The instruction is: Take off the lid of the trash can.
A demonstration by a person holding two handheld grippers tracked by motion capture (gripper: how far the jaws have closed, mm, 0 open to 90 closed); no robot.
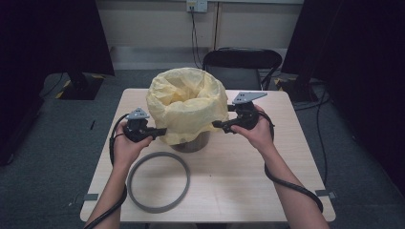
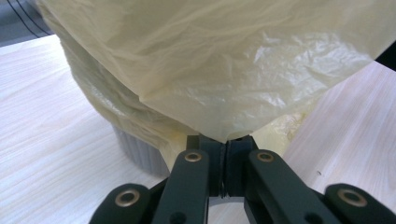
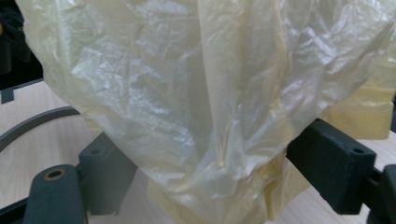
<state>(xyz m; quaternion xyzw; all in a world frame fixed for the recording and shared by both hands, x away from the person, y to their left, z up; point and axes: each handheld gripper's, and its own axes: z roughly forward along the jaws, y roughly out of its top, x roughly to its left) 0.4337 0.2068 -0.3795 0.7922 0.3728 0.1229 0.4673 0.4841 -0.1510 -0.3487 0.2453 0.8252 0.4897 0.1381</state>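
Left tool (image 2: 225, 158) clenched on the crinkled yellow plastic bag's (image 1: 188, 102) hem over a grey bin (image 2: 140, 156) mid-worktop (image 1: 239, 176), right tool (image 3: 224, 163) spread wide with bag film between, grey ring (image 1: 158, 182) lying near.

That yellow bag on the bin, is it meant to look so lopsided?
The yellow bag billows loosely over the grey bin, not pulled snug. The grey ring lies on the table, off the bin.

Grey bin (image 1: 193, 142): draped by the yellow bag (image 1: 186, 107), only its base visible at six o'clock. Right gripper (image 3: 205, 186): bag film covers the jaw gap, contact indeterminable.
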